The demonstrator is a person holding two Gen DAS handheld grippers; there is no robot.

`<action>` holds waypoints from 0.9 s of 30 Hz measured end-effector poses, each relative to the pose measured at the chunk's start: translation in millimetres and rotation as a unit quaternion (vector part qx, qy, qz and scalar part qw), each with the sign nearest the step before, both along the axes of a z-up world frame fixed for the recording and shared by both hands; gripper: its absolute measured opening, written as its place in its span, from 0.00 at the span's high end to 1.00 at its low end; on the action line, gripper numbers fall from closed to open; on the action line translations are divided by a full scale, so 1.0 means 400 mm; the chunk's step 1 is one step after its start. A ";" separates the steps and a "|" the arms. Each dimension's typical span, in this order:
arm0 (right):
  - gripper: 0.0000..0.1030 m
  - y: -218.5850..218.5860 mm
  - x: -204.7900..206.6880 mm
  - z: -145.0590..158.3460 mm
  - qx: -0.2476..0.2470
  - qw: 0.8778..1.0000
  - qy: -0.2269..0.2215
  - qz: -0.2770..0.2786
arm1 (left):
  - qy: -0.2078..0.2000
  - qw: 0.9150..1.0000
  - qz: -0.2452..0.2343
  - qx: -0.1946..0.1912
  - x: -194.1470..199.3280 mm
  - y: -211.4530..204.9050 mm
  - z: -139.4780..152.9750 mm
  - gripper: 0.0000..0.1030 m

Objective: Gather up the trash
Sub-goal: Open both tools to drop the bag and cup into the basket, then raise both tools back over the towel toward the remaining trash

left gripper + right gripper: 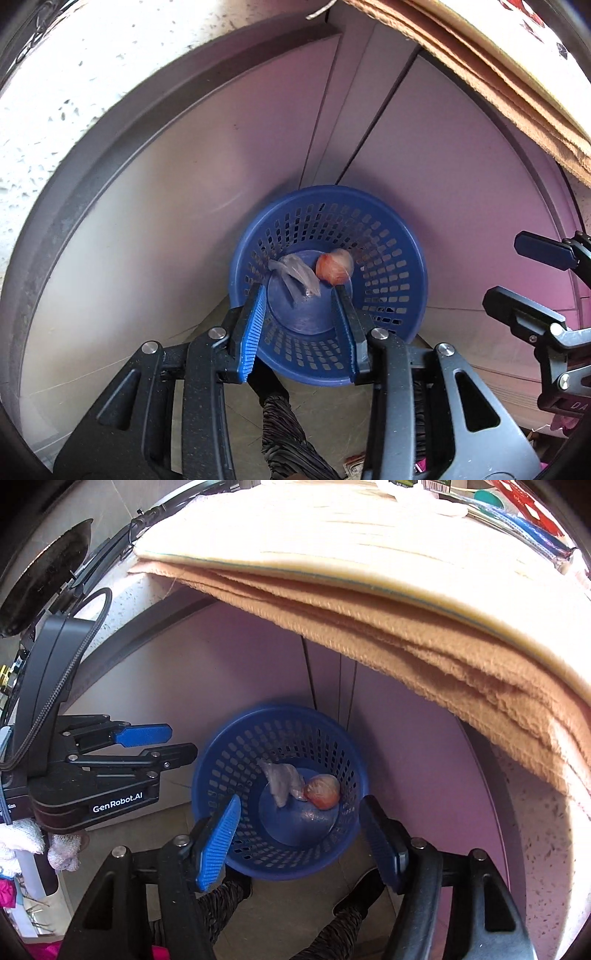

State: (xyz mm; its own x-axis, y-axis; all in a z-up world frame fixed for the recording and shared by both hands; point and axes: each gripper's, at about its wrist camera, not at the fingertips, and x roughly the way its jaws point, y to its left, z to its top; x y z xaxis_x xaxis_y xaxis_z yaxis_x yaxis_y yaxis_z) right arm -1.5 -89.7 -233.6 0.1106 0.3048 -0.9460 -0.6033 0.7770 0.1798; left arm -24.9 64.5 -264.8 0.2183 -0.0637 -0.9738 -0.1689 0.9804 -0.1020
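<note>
Two pieces of trash lie on the bottom of a blue perforated basket (391, 266): a crumpled bit of clear plastic wrap (295, 275) and, just beside it and seemingly touching, a rounded orange-pink wad (334, 266) that looks like film or peel; what it is exactly cannot be told. In the right wrist view the plastic wrap (282, 781) sits to the left of the orange wad (324, 791), both resting on the solid round floor of the basket (221, 760).

The basket stands on a tiled floor (325, 413) right against pale lilac cabinet doors (461, 177) beneath a speckled white table (55, 122). A thick stack of tan and cream cloth (369, 590) hangs over the table's edge above the basket.

The left tongs (301, 291) point steeply down over the basket's mouth, their blue ribbed pads parted with nothing between them; the trash lies well below, apart from the fingers. The right tongs (301, 805) hang over the basket too, spread wider, also empty, with their fingers framing the basket's near rim. Each pair of tongs shows at the edge of the other's view, side by side above the basket.

Below the tongs, a person's legs in dark patterned trousers (332, 938) stand on the floor by the basket.
</note>
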 end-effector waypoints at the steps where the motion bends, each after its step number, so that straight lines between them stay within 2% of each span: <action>1: 0.33 0.001 0.003 0.003 0.001 1.000 0.000 0.000 | -0.001 1.000 0.000 0.002 -0.004 0.005 0.008 0.65; 15: 0.33 -0.032 0.007 0.116 0.033 0.999 -0.017 0.009 | -0.031 0.999 0.006 0.010 -0.020 0.030 0.090 0.65; 20: 0.33 -0.046 0.000 0.156 0.055 0.998 -0.020 0.015 | -0.051 0.999 0.004 0.010 -0.025 0.033 0.150 0.65; 27: 0.32 -0.093 -0.004 0.259 0.080 0.996 -0.045 0.014 | -0.095 0.995 -0.005 0.016 -0.013 0.030 0.260 0.65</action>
